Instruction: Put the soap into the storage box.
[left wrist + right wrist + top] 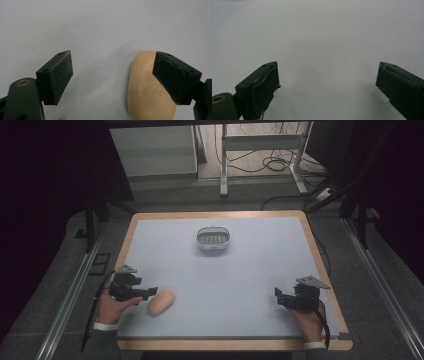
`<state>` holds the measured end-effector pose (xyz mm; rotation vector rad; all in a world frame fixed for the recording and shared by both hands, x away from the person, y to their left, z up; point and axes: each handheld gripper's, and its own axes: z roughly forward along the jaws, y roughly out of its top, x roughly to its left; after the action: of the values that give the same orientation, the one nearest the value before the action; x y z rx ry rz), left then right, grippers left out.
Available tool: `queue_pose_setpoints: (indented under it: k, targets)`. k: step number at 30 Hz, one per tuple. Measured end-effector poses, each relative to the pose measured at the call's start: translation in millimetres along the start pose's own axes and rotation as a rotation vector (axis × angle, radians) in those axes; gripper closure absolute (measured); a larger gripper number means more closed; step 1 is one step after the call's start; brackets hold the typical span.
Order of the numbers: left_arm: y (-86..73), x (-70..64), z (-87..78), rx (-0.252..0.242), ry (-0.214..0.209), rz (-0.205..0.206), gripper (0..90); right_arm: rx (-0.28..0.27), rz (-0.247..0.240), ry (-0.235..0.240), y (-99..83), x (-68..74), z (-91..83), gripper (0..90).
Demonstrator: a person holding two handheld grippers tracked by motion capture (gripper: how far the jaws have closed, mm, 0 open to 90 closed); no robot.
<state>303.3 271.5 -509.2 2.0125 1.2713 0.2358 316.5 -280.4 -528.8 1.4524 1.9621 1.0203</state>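
Observation:
A tan oval bread roll (161,302) lies on the pale blue mat near the front left. My left gripper (148,292) is open right beside it, jaws pointing right. In the left gripper view the roll (147,92) sits under the right jaw, partly between the jaws, not clamped; the left gripper (112,77) stands wide apart. My right gripper (278,296) rests at the front right, open, jaws pointing left. In its own view the right gripper (327,85) has bare mat between the jaws. A small grey-white basket (213,239) stands at the mat's far middle.
The mat (240,275) covers a wooden table (320,265) with a light rim. Beyond the far edge are a white table frame (260,150) and cables on the floor. Metal rails (70,295) run along both sides.

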Motion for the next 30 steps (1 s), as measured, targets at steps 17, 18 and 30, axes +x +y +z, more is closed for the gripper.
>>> queue_pose_setpoints:
  k: [17,18,30]
  targets:
    - [-2.2,3.6,-9.3,-0.023,-0.002,-0.005,16.9,-0.046,-0.048,0.010,-2.3,3.9,-4.2,7.0]
    - [-1.3,3.6,-9.6,-0.027,0.002,-0.002,17.0,-0.051,-0.041,0.013,-2.5,3.4,-4.8,7.0]
    - [-0.2,0.4,-10.0,-0.018,0.023,0.001,17.0,-0.061,-0.038,0.022,-3.0,2.8,-5.7,7.1]
